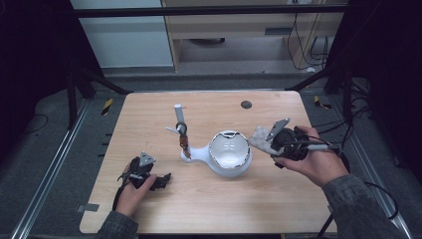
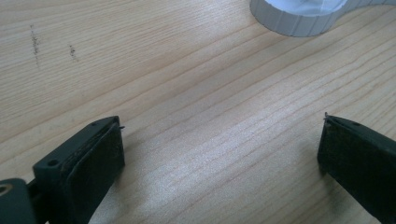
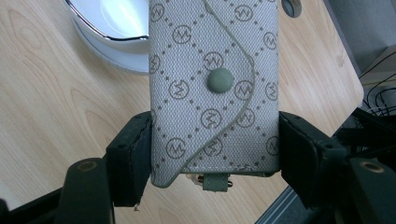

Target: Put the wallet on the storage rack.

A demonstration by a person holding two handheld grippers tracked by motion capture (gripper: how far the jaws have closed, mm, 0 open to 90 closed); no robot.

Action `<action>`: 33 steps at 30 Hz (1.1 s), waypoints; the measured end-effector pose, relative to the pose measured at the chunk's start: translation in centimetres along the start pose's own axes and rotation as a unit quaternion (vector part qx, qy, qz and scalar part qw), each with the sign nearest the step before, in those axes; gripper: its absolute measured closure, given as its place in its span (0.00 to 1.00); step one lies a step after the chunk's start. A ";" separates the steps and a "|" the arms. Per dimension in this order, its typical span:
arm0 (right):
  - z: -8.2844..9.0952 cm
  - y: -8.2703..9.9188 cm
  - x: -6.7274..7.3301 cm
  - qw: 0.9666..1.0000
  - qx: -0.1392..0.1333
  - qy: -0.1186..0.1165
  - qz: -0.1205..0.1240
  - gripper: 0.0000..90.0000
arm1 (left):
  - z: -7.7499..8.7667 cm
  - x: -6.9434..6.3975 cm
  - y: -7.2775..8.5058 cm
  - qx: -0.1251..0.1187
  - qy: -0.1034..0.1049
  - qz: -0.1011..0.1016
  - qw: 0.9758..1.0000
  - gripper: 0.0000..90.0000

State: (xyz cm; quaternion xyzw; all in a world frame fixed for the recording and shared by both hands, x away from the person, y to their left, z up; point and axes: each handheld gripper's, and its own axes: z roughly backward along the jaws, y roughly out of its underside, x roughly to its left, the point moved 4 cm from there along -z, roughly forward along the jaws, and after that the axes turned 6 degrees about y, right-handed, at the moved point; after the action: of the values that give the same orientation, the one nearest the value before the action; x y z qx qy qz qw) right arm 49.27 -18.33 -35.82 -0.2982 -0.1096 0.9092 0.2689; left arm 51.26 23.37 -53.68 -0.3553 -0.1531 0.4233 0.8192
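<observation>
1. Here, nearest to me, my left gripper [image 1: 160,179] rests low over the wooden table [image 1: 278,209], on the near left side of the white bowl [image 1: 229,153] and well apart from it. In the left gripper view its two black jaws stand wide apart with bare wood grain between them, and a ribbed white edge of the bowl [image 2: 299,16] sits at the top of that view.
2. Next, my right gripper [image 1: 266,142] is held up just beside the bowl's right rim. Its jaws are pinching a grey patterned pouch [image 3: 214,88] by its two long sides; the pouch has a curved flap closed with a round snap, and a small tab hangs from its lower end between the jaws. In the high view the pouch [image 1: 258,139] tilts toward the bowl, and I cannot tell whether it touches the rim.
3. Then the bowl itself, roughly mid-table, with a shiny inner rim and a white handle-like arm reaching out to its left.
4. At the end of that arm stands a thin upright stand [image 1: 181,134], leaning slightly, with a dark clip and a small brownish piece on it.
5. Farthest, beyond the bowl near the table's back edge, a small dark round spot [image 1: 246,104] lies on the wood.
</observation>
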 end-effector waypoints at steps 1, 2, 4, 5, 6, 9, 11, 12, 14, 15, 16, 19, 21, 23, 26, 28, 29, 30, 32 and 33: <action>0.1 -0.1 0.0 1.000 -0.003 0.001 0.003 0.35 | 0.0 0.0 0.0 -0.001 0.000 0.001 1.000 0.00; 0.2 -0.2 0.1 1.000 -0.004 -0.002 0.003 0.35 | 0.0 0.0 0.0 -0.002 0.001 0.002 1.000 0.00; 0.3 -0.4 0.1 1.000 -0.008 -0.002 0.006 0.35 | -0.1 0.0 0.0 -0.002 0.002 0.003 1.000 0.00; 0.4 -0.5 0.2 1.000 -0.010 -0.004 0.007 0.35 | -0.1 0.0 0.0 -0.002 0.003 0.003 1.000 0.00; 0.5 -0.6 0.2 1.000 -0.009 -0.004 0.009 0.35 | -0.1 0.0 -0.1 -0.001 0.003 0.002 1.000 0.00; 0.6 -1.0 0.4 1.000 -0.013 -0.006 0.013 0.35 | -0.2 0.1 -0.2 -0.002 0.004 0.002 1.000 0.00; 0.7 -1.1 0.4 1.000 -0.013 -0.006 0.015 0.35 | -0.2 0.2 -0.2 -0.002 0.004 0.002 1.000 0.00; 0.8 -1.4 0.5 1.000 -0.015 -0.011 0.017 0.35 | -0.3 0.3 -0.3 -0.002 0.004 0.001 1.000 0.00; 0.9 -1.7 0.6 1.000 -0.016 -0.011 0.021 0.35 | -0.3 0.3 -0.3 -0.001 0.004 0.000 1.000 0.00; 1.0 -1.8 0.7 1.000 -0.015 -0.011 0.024 0.35 | -0.3 0.3 -0.3 -0.001 0.004 0.000 1.000 0.00; 1.1 -1.9 0.8 0.999 -0.016 -0.012 0.026 0.35 | -0.3 0.3 -0.3 -0.001 0.005 0.000 1.000 0.00; 1.1 -2.1 1.2 0.999 -0.015 -0.010 0.031 0.35 | -0.3 0.3 -0.3 -0.001 0.004 0.000 1.000 0.00; 1.2 -2.4 1.3 0.999 -0.015 -0.009 0.039 0.35 | -0.3 0.3 -0.3 -0.001 0.004 0.000 1.000 0.00; 1.2 -2.6 1.6 0.999 -0.016 -0.010 0.042 0.35 | -0.3 0.3 -0.3 -0.001 0.004 0.000 1.000 0.00; 1.3 -3.1 2.1 0.999 -0.017 -0.014 0.050 0.35 | -0.3 0.3 -0.3 -0.001 0.004 0.000 1.000 0.00; 1.4 -3.4 2.3 0.998 -0.016 -0.015 0.056 0.35 | -0.3 0.3 -0.3 -0.001 0.004 -0.001 1.000 0.00; 1.4 -3.6 2.5 0.998 -0.015 -0.014 0.059 0.35 | -0.3 0.3 -0.3 -0.001 0.004 -0.001 1.000 0.00; 1.3 -3.7 2.6 0.998 -0.014 -0.015 0.062 0.35 | -0.3 0.3 -0.3 -0.001 0.004 -0.001 1.000 0.00; 1.1 -4.0 3.0 0.997 -0.014 -0.018 0.067 0.35 | -0.3 0.3 -0.3 -0.001 0.004 0.000 1.000 0.00; 1.0 -4.1 3.2 0.997 -0.013 -0.018 0.070 0.35 | -0.3 0.3 -0.3 -0.001 0.004 0.000 1.000 0.00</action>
State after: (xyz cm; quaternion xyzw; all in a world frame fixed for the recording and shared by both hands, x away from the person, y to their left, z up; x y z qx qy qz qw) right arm 48.17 -13.20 -35.11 -0.2921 -0.1053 0.9296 0.1986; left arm 51.78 23.36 -53.69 -0.3580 -0.1502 0.4212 0.8196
